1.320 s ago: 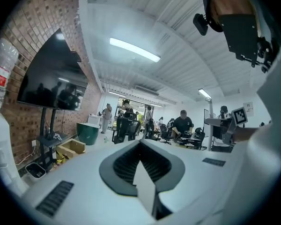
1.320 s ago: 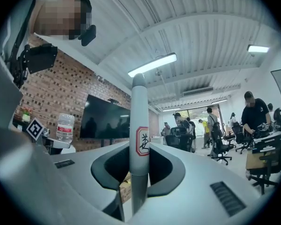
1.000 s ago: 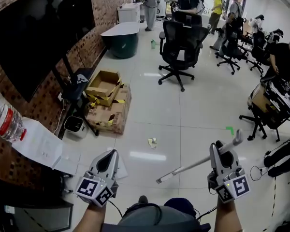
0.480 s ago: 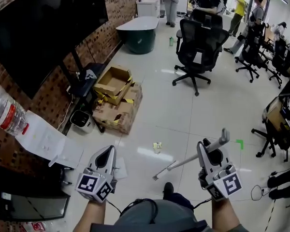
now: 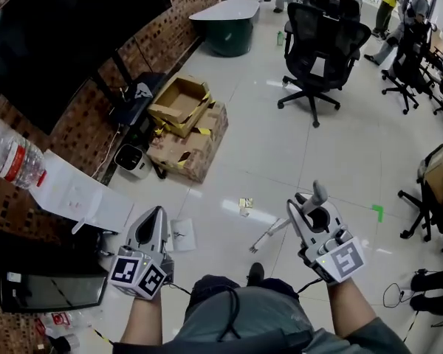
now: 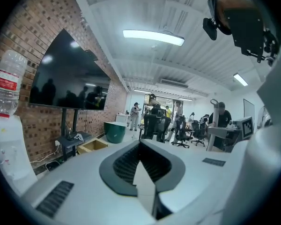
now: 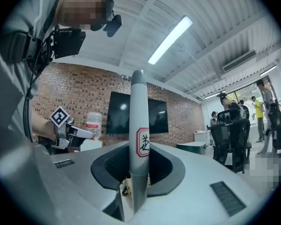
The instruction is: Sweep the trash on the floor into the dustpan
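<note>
Two tongs, one broom, one dustpan, one trash scrap. Right tongs (image 5: 306, 211) clamped on broom (image 5: 269, 236) handle: long axis slanting from right-centre down-left, head on floor. Left tongs (image 5: 156, 214) pinched shut on white dustpan (image 5: 181, 234), lower left. Trash scrap (image 5: 244, 203) mid-frame, near broom head.

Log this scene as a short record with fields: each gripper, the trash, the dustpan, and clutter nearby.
left gripper: fingers shut, nothing between them
right gripper: fingers shut on the long grey broom handle, lower end pointing down to the floor
trash: small crumpled paper scrap on the glossy white tile floor, apart from the broom's lower end
dustpan: none in view
clutter: brown cardboard boxes by the brick wall
</note>
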Demonstrator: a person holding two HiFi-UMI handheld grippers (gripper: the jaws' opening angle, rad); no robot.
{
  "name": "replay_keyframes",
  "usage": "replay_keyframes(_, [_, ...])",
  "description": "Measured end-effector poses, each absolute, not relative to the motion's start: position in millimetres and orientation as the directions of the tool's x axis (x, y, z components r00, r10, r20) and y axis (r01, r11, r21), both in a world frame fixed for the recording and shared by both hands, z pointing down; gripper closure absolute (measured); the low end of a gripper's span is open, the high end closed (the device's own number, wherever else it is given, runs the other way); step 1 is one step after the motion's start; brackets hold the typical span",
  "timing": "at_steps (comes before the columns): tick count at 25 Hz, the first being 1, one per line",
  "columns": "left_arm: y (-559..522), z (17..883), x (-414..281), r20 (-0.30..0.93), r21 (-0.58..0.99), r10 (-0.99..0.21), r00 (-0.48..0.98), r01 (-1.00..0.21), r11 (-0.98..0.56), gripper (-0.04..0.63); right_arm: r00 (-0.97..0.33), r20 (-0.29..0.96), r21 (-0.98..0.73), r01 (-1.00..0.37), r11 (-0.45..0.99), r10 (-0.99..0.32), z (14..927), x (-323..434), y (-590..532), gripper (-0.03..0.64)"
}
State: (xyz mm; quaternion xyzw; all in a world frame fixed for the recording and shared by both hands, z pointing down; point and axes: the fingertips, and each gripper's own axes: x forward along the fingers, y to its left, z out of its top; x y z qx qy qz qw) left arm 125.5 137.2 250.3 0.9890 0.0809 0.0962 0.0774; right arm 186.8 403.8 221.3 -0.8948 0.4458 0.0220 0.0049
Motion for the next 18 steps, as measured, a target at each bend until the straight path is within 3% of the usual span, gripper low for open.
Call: replay_keyframes(18, [29.7,325.4,167.5,0.242,0.204,0.205,0.948,0.156,-0.966,0.581,0.733,0.108,0.08,-0.68,-0.729,-0.672,319.0,303.3,346.3,0.525])
